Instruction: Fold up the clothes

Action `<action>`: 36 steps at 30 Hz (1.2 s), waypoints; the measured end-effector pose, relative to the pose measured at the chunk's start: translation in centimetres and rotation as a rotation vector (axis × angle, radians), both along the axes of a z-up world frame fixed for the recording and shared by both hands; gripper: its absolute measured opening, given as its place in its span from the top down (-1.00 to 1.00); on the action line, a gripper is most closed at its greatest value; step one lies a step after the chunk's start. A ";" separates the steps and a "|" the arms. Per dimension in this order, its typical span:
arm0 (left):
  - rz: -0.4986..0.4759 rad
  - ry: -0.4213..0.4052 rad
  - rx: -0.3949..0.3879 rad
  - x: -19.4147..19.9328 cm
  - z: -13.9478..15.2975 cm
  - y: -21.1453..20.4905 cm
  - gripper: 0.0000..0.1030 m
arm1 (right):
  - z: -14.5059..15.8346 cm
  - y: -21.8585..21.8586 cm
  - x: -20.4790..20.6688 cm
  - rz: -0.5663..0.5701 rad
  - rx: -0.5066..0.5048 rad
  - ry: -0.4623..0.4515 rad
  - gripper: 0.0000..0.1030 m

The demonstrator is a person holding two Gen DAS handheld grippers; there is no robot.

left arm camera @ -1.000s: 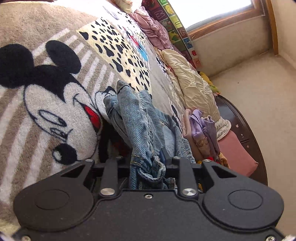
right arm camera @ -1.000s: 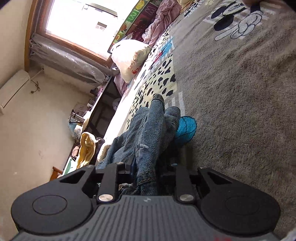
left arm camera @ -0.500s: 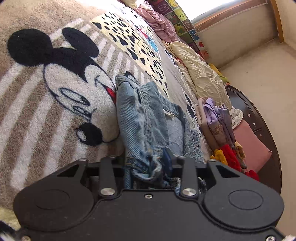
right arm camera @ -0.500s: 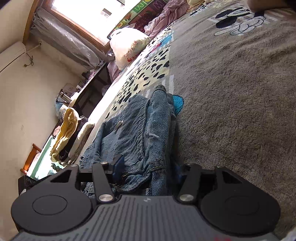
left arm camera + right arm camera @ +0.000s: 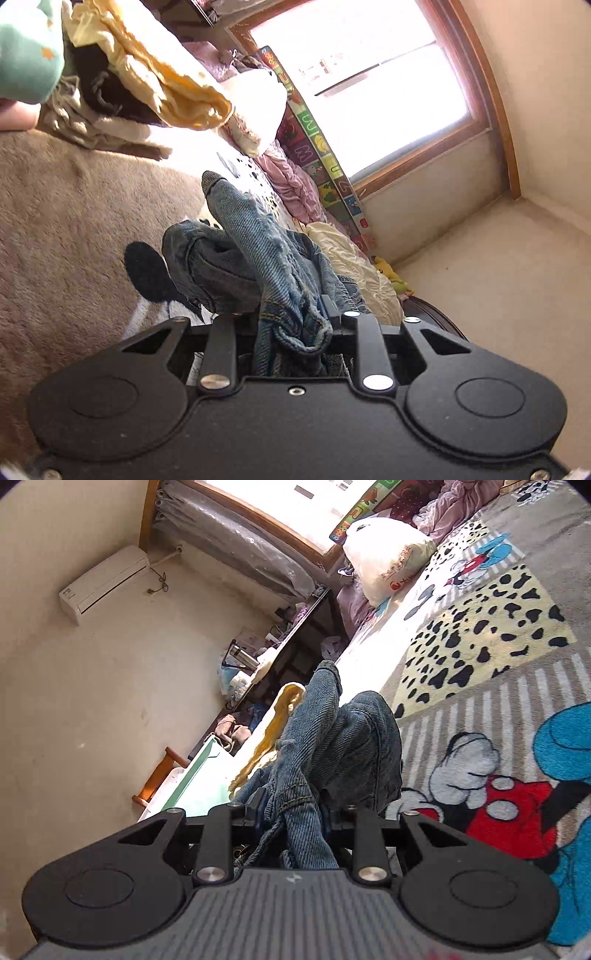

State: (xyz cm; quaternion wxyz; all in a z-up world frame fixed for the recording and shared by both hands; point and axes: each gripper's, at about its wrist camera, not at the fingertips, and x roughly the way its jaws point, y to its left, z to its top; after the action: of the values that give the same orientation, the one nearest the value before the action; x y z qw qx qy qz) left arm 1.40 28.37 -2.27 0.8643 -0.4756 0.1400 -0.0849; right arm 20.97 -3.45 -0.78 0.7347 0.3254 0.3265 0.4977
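Over the cartoon blanket (image 5: pixel 491 686) both our left gripper (image 5: pixel 291 325) and right gripper (image 5: pixel 295 812) pinched bunched denim jeans (image 5: pixel 258 254), whose crumpled folds risked slipping free or folding crooked.

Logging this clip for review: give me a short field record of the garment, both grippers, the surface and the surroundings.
garment: denim garment, bunched, raised off the blanket
left gripper: shut on a denim edge
right gripper: shut on denim too
surface: cartoon-print blanket
nearby: yellow cloth pile, white pillow, window
fold state: not yet laid flat
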 end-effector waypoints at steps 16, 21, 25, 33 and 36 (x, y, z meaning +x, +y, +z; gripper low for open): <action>0.609 -0.201 0.077 -12.3 7.1 17.4 0.57 | 6.5 30.9 2.3 0.413 0.197 0.048 0.42; 0.735 0.101 -0.031 -10.3 -2.7 21.2 0.52 | -1.9 35.5 2.4 0.267 -0.244 0.177 -0.09; 0.729 -0.041 -0.137 -12.6 -6.2 21.0 0.33 | -3.1 32.6 1.4 0.259 -0.147 0.180 -0.40; 0.777 -0.001 -0.032 -16.3 -4.8 18.2 -0.16 | -0.3 23.0 0.4 0.215 -0.101 0.102 -0.40; 0.765 0.046 -0.003 -17.5 -4.4 16.6 -0.20 | 0.5 17.7 -0.7 0.187 -0.134 0.060 -0.40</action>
State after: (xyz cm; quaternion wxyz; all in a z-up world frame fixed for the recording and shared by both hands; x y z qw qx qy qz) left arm -16.08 45.01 -6.71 0.8294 -0.4967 -0.0284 0.2542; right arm 20.24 14.27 -0.23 0.6950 0.2584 0.4098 0.5313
